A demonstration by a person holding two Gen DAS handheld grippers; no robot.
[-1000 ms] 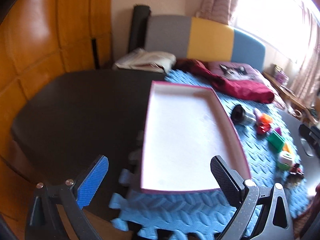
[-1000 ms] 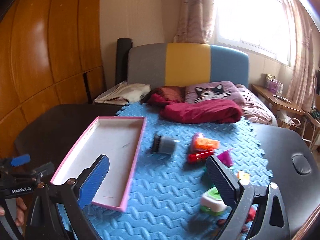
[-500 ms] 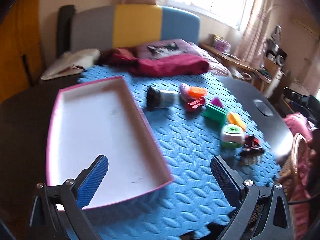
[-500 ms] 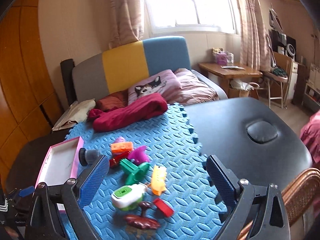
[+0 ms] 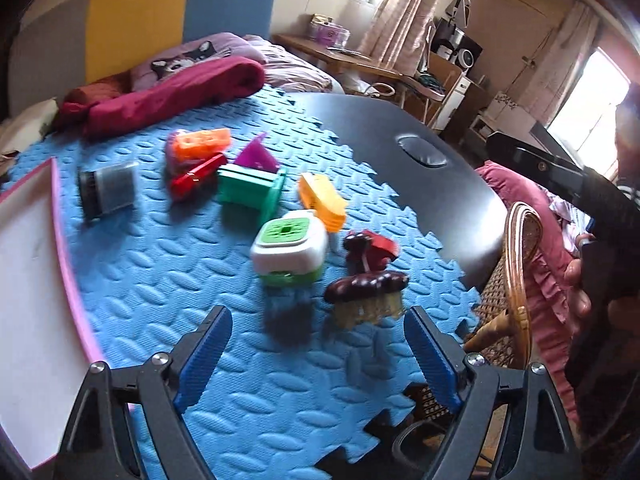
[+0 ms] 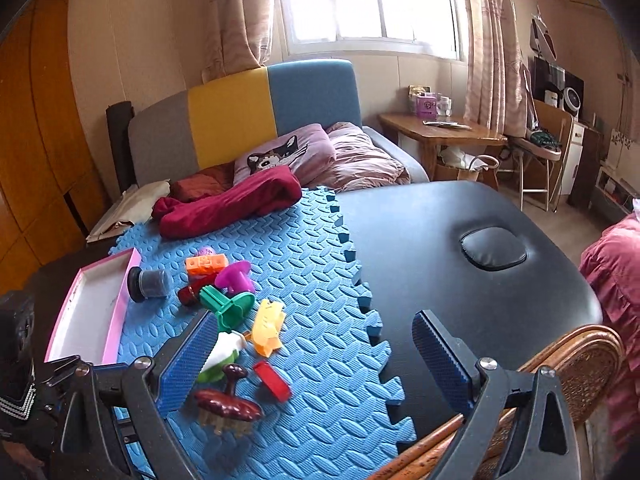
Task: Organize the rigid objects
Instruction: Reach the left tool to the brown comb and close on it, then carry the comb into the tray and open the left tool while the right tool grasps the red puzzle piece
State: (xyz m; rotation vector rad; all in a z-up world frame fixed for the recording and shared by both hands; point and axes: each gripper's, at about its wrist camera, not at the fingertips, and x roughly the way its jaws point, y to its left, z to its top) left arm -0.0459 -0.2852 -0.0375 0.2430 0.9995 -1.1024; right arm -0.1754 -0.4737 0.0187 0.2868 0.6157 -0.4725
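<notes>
We see the left gripper [image 5: 318,354] over the blue foam mat [image 5: 168,280], its fingers [image 5: 202,358] closing with nothing between them yet. Just ahead of it lie a dark wooden brush [image 5: 366,292], blurred, and a white-and-green box [image 5: 290,246]. Beyond these sit a red block [image 5: 380,246], a yellow piece [image 5: 322,200], a green piece [image 5: 250,192], a purple piece [image 5: 256,156], an orange brick [image 5: 202,142] and a grey cylinder [image 5: 108,192]. The pink-rimmed tray [image 5: 60,220] is cut off at the left edge. The right gripper [image 6: 312,360] hangs released above the mat's edge and the black worktop [image 6: 460,292]; its left finger [image 6: 186,360] hides part of the white-and-green box. We cannot make out what the small red thing under the orange brick is.
</notes>
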